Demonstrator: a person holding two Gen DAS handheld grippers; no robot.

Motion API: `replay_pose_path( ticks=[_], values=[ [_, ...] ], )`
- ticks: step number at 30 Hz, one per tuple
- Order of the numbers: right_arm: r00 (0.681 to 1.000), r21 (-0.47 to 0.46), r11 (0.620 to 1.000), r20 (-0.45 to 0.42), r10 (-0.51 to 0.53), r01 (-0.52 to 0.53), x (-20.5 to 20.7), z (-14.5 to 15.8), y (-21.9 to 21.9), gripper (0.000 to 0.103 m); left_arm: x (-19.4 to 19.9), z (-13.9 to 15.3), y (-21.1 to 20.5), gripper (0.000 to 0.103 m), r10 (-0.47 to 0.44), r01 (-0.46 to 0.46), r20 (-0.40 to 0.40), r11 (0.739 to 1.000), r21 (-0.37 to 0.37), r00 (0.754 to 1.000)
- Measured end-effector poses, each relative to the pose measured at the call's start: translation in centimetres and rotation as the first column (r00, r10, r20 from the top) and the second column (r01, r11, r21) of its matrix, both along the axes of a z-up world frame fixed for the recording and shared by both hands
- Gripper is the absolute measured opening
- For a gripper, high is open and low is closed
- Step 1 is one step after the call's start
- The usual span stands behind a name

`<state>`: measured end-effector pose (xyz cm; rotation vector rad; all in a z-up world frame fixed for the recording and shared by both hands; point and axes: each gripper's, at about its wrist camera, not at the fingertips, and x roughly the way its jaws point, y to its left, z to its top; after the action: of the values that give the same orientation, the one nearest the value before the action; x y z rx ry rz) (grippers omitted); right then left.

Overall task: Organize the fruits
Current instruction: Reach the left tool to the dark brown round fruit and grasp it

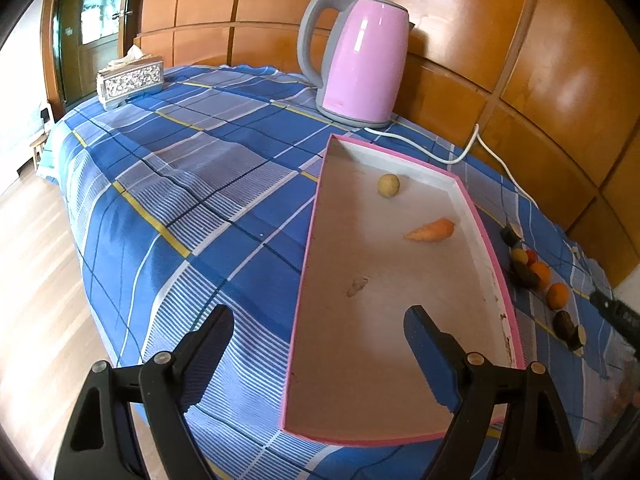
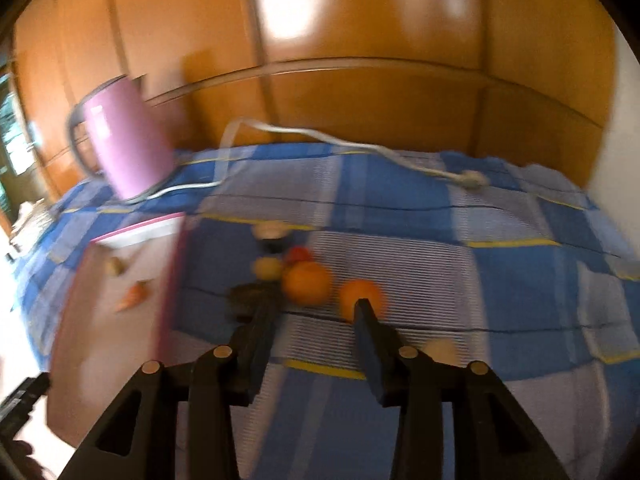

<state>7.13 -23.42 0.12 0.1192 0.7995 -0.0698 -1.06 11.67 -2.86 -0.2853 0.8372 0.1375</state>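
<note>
A pink-rimmed tray lies on the blue checked cloth and holds a small potato and a carrot. My left gripper is open and empty, with its right finger over the tray's near end. A row of small fruits lies right of the tray, with oranges and dark pieces. In the blurred right wrist view my right gripper is open and empty just in front of two oranges. The tray is to its left.
A pink electric kettle stands at the back by the wooden wall, its white cord trailing along the cloth. A silver tissue box sits at the far left corner. The table edge drops to the wooden floor on the left.
</note>
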Motion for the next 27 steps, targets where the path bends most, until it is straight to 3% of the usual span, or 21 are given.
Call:
replay_pose_path(
  ticks=[6, 10, 15, 20, 22, 27],
  values=[
    [0.981, -0.058, 0.98, -0.003, -0.192, 0.192, -2.5, -1.3, -6.0, 0.043, 0.1, 0.1, -1.0, 0.087, -0.037, 0.037, 0.005, 0.999, 0.006, 0.999],
    [0.931, -0.08, 0.929, -0.011, -0.364, 0.362, -4.4, -2.5, -10.4, 0.051, 0.2, 0.4, -2.0, 0.087, -0.091, 0.092, 0.021, 0.996, -0.003, 0.996],
    [0.832, -0.095, 0.832, -0.05, -0.552, 0.547, -6.4, -4.7, -15.5, 0.052, 0.6, 1.2, -3.5, 0.087, -0.17, 0.17, 0.048, 0.985, 0.003, 0.984],
    [0.77, -0.095, 0.775, -0.093, -0.631, 0.624, -7.2, -6.8, -18.0, 0.053, 1.3, 2.0, -6.1, 0.086, -0.28, 0.28, 0.05, 0.96, 0.005, 0.959],
    [0.765, -0.106, 0.766, -0.055, -0.642, 0.634, -7.7, -7.3, -18.2, 0.065, 1.7, 2.3, -7.1, 0.083, -0.315, 0.316, 0.047, 0.949, -0.006, 0.948],
    [0.763, -0.12, 0.761, -0.039, -0.645, 0.637, -7.7, -7.4, -17.7, 0.068, 3.1, 2.9, -10.9, 0.077, -0.433, 0.433, 0.027, 0.901, -0.012, 0.901]
  ],
)
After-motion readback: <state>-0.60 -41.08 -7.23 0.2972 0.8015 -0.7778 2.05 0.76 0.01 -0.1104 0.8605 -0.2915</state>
